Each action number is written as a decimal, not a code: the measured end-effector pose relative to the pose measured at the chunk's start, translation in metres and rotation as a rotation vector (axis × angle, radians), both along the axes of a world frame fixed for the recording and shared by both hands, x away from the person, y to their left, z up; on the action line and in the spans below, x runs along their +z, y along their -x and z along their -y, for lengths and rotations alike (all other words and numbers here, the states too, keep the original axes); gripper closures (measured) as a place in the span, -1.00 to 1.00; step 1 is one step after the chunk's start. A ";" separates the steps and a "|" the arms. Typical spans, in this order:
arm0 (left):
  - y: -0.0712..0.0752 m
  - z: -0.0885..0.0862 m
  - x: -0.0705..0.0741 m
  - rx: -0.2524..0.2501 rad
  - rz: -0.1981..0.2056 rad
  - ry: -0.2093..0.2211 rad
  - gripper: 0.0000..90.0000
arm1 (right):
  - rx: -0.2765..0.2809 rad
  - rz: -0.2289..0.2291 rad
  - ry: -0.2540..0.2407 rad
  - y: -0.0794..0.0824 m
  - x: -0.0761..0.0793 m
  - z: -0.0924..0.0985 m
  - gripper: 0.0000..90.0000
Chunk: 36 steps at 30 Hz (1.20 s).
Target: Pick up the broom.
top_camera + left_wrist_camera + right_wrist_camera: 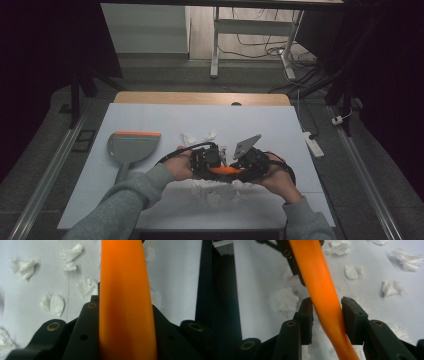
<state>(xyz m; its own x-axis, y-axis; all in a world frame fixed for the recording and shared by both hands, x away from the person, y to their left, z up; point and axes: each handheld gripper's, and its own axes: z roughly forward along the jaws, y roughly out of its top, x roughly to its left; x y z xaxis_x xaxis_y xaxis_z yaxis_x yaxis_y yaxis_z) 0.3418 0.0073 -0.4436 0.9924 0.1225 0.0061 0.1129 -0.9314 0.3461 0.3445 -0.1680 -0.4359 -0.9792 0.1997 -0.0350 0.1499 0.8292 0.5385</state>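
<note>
We are listing an orange handle (pixel 227 170), smooth, glossy, rounded and gently curved, lying between the two grippers near the front edge of the desk (pixel 280 125). We are seeing the left gripper (pixel 205 161) and the right gripper (pixel 252 162) facing each other, the handle bridging them.

In the left gripper view we are seeing the handle (pixel 125 297) running up from between the black jaws, which are sitting tight against both its sides; the left gripper (pixel 125 315) is closing on it. In the right gripper view the handle (pixel 322 295) is passing slantwise between the jaws of the right gripper (pixel 327 316), touching both ribbed pads; those jaws are gripping it too, standing only as far apart as its width.

We are noting crumpled white paper scraps (pixel 212 192), soft and ragged, scattered over the matte white desk around and under the grippers, more (pixel 197 136) toward the middle. A grey dustpan (pixel 131 146) with an orange lip is lying toward the left edge. Both of the person's grey sleeves (pixel 125 200) are reaching in from the front edge.
</note>
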 end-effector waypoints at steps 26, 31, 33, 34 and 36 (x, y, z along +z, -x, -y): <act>0.049 -0.115 -0.001 0.525 0.279 0.321 -0.29 | -0.184 0.054 -0.128 -0.005 0.010 0.023 0.57; 0.063 -0.147 -0.007 0.602 0.278 0.338 -0.35 | -0.218 0.049 -0.152 -0.008 0.011 0.029 0.56; 0.067 -0.157 -0.011 0.624 0.281 0.341 -0.36 | -0.226 0.051 -0.153 -0.009 0.011 0.030 0.56; 0.069 -0.161 -0.013 0.636 0.284 0.342 -0.38 | -0.231 0.050 -0.155 -0.009 0.011 0.030 0.56; 0.072 -0.169 -0.018 0.659 0.284 0.354 -0.38 | -0.239 0.053 -0.159 -0.009 0.011 0.032 0.56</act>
<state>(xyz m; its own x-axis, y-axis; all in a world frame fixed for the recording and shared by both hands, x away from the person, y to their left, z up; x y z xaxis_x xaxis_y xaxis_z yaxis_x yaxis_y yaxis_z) 0.2694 0.1766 -0.4613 0.6813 0.7253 0.0991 0.4648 -0.5331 0.7069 0.3537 -0.1995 -0.4247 -0.9014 0.4317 -0.0344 0.2992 0.6782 0.6712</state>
